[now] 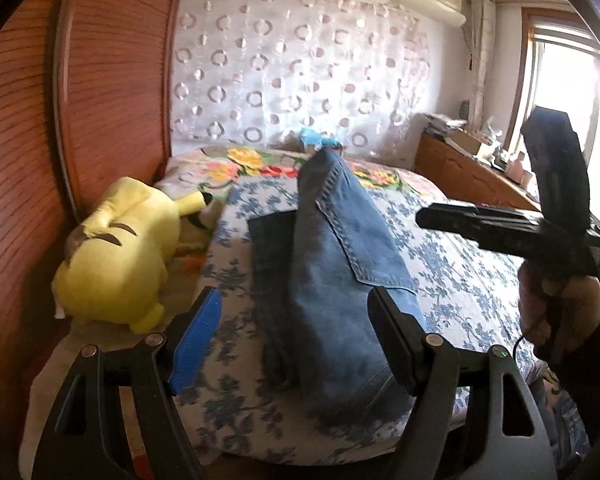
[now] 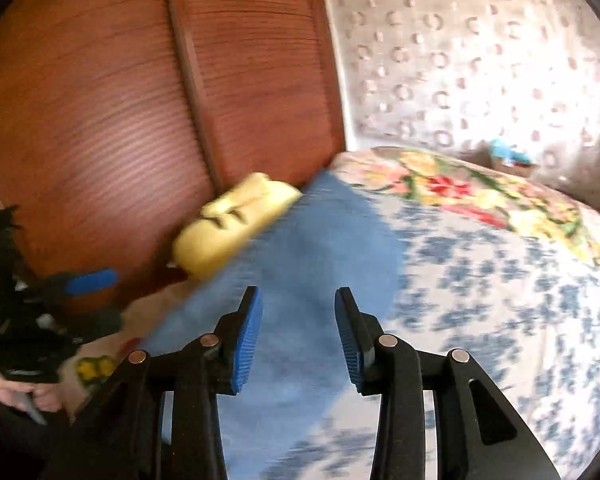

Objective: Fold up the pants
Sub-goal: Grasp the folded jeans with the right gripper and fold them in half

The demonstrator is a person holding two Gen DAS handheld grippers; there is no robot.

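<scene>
The left tongs (image 1: 296, 344) stand wide open with nothing between them, their blue ribbed pad (image 1: 196, 344) on one side and a dark finger on the other, hovering over the near end of the pants (image 1: 332, 280). The pants lie directly ahead of these tongs on the bed (image 1: 460, 264), folded lengthwise into a long narrow strip of blue denim that runs away from the tongs toward the far end of the bed; a back pocket faces up on the upper layer, and a darker layer shows along the strip's left edge. Right of the left tongs, and somewhat farther off, the right tongs (image 1: 480, 220) are held above the bed in the person's right hand (image 1: 560, 312). In the right wrist view, which is blurred, the right tongs (image 2: 298, 344) are open by a moderate gap and hold nothing, with the denim spread just ahead of and below them. Left of them and nearer the edge of that view, the left tongs (image 2: 80, 284) appear in the left hand (image 2: 20, 396). Ahead and to the left of both tongs, a yellow plush toy (image 1: 120, 256) lies on the bed against a reddish wooden wardrobe (image 1: 112, 80). Farthest off, beyond the floral bedspread, hangs a curtain (image 1: 300, 64) patterned with rings.
</scene>
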